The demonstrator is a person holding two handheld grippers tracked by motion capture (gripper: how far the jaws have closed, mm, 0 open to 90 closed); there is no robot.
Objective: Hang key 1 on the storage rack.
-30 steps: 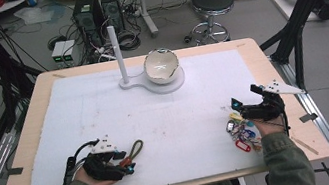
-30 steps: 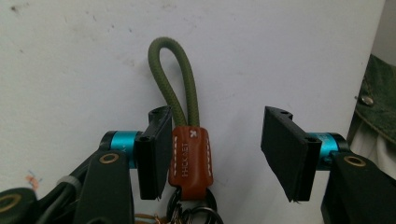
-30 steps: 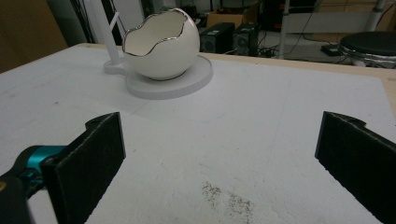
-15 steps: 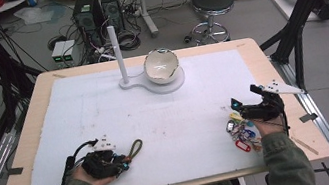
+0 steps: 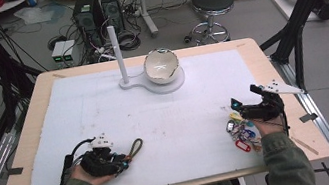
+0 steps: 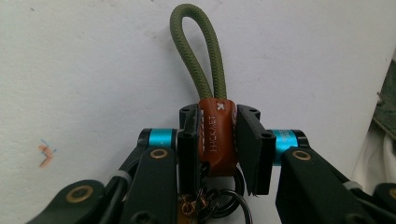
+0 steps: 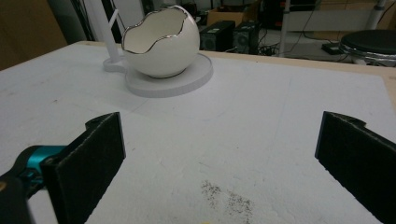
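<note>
Left gripper view — hand-held gripper (image 6: 218,140) level, clamping key strap (image 6: 215,135)

Grey floor (image 5: 11,98), black stool (image 5: 210,2).

Lab: computer towers (image 5: 97,8), floor cables (image 5: 67,38)

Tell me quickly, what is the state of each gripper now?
Left gripper: closed on the brown leather tab of the green cord keychain.
Right gripper: open, holding nothing.
</note>
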